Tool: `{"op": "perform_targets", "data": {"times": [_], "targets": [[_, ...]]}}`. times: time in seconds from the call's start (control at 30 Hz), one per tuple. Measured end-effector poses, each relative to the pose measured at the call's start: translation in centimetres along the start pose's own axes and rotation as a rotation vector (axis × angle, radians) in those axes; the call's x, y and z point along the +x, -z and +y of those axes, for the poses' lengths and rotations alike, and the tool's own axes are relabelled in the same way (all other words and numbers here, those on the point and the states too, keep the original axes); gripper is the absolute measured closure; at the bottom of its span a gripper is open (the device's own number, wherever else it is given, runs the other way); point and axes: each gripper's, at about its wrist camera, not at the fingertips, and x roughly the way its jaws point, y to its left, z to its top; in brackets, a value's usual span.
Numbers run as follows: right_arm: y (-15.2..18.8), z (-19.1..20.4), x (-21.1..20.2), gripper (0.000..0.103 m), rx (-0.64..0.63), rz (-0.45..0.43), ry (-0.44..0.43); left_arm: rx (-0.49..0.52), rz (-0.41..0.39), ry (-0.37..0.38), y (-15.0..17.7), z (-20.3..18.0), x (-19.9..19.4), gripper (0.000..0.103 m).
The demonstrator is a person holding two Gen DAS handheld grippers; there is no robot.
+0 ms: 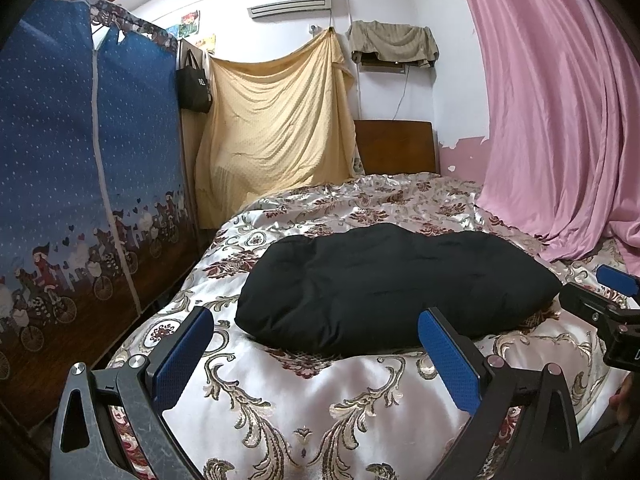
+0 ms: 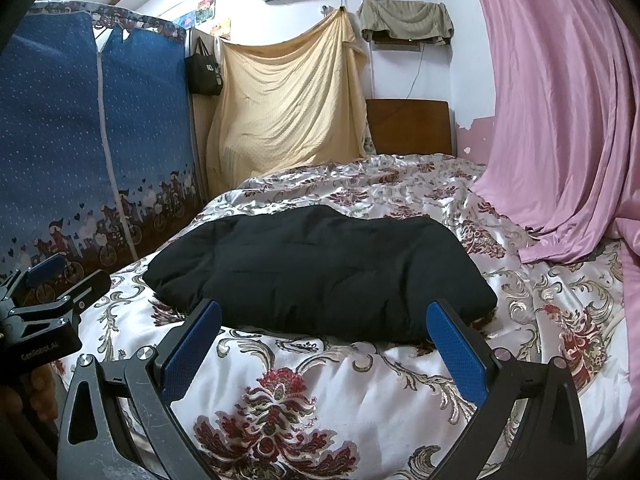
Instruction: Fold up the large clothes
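While the folded, puffy black garment [image 1: 396, 288] [image 2: 320, 272] lies mid-bed on the floral satin bedspread [image 1: 320, 392] [image 2: 360, 380], the left tool [image 1: 316, 350] and right tool [image 2: 324, 344] hover spread wide, holding nothing.

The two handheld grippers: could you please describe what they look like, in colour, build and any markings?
Both the left gripper and the right gripper have black, scuffed metal frames with triangular cut-outs and silver round fasteners. Each finger carries a flat, rectangular blue pad with a fine dotted texture. In the right wrist view, the left gripper's black body bears small white lettering, too blurred to read reliably.
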Motion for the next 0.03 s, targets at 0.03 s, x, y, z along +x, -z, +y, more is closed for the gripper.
{"op": "perform_targets", "data": {"times": [0.03], "targets": [[0.0, -0.05, 0.04, 0.002, 0.0, 0.001, -0.001, 0.0, 0.001, 0.0, 0.02, 0.0, 0.05, 0.0]]}}
